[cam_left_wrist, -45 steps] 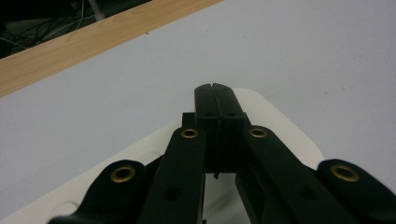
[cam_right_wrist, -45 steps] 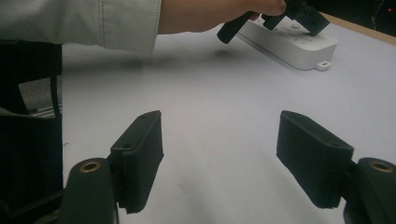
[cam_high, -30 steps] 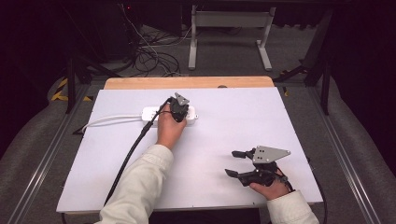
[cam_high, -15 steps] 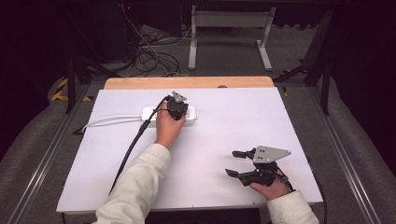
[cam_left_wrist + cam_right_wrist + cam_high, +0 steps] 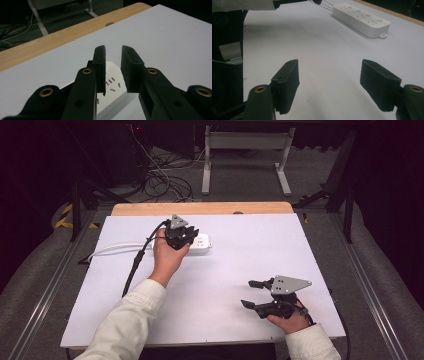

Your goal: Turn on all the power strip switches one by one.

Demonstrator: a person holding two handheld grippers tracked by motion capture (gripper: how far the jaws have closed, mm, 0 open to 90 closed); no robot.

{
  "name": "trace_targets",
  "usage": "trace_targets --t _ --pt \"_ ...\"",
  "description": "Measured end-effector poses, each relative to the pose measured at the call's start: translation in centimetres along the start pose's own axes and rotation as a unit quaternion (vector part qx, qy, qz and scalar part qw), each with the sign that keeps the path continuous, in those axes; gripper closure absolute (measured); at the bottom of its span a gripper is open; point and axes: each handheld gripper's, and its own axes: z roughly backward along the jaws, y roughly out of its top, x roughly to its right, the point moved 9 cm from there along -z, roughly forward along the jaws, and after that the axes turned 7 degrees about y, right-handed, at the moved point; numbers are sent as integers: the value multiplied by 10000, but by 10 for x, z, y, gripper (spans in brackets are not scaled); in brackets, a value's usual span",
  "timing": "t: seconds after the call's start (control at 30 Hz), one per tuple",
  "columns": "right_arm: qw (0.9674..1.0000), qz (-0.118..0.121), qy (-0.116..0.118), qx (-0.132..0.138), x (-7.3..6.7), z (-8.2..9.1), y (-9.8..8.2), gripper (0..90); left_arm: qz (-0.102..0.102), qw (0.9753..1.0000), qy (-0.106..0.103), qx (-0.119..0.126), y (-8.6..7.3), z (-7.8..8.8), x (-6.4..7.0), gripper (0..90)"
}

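With the left gripper [image 5: 181, 236] parted and empty over the power strip [image 5: 202, 244] at upper left, lift straight, avoiding its white cord [image 5: 117, 248]. Its jaws have just been opening. Right gripper [image 5: 256, 294], lower right, sits wide open, empty.

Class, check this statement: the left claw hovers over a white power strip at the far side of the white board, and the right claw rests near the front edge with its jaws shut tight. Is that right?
One detail is wrong. The right claw has its jaws wide open with nothing between them, as the right gripper view shows. The rest stands: the left claw is over the white power strip on the white board.
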Motion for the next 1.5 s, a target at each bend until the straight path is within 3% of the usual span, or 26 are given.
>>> trace_targets --t 0.13,0.47,0.6,0.83,0.93,1.27,1.33,1.5 --pt "10000 -16 -27 -7 0 0 0 315 -10 9999 -119 118 5 16 2 732" --pt "10000 -40 -66 0 1 0 0 316 -61 9995 -307 62 4 38 6 707" --pt "10000 -28 -74 -13 1 0 -1 316 -4 9991 -383 153 8 48 8 703" --pt "10000 -28 -74 -10 1 0 -1 315 -260 9986 -440 162 9 64 13 688" --pt "10000 -18 -74 -8 1 0 0 315 -213 9980 -555 220 7 74 15 669" --pt "10000 -6 -72 -22 0 -1 0 315 -251 9955 -790 468 -5 114 10 479" --pt "10000 -6 -80 -15 0 -1 0 315 -336 9946 -837 519 -9 122 9 446" --pt "10000 4 -85 -24 -1 -1 0 315 -268 9927 -977 654 -20 139 12 380"
